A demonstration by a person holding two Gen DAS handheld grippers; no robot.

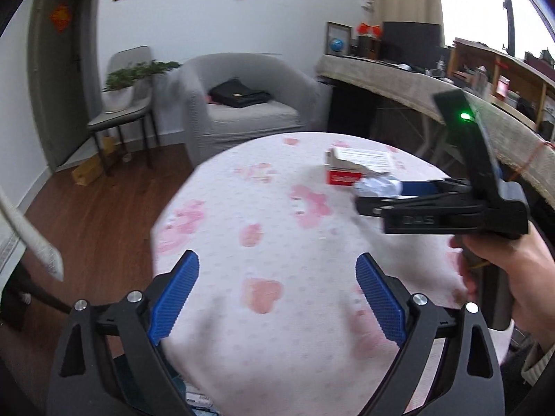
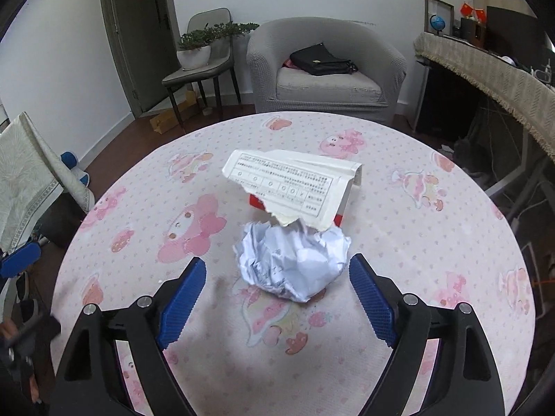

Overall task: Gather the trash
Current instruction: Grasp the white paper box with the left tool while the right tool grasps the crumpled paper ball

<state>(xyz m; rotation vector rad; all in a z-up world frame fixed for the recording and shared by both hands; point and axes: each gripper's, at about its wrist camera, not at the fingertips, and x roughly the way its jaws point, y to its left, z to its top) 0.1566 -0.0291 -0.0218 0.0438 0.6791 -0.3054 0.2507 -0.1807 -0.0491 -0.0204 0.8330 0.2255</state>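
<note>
The right tongs [image 2: 277,298] gape wide, empty, flanking a crumpled white paper ball [image 2: 293,265] on the round pink cartoon-print tabletop [image 2: 433,242]. Just beyond lies a torn white-and-red carton [image 2: 295,183]. The left tongs [image 1: 277,298] gape equally, empty.

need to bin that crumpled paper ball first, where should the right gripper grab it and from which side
Take the crumpled paper ball across its widest middle, coming in low from the near side. The right gripper is open, with the ball lying between and just ahead of its blue fingers. The torn box sits right behind the ball and its flap overhangs the top, so an approach from above or behind looks crowded.
</note>
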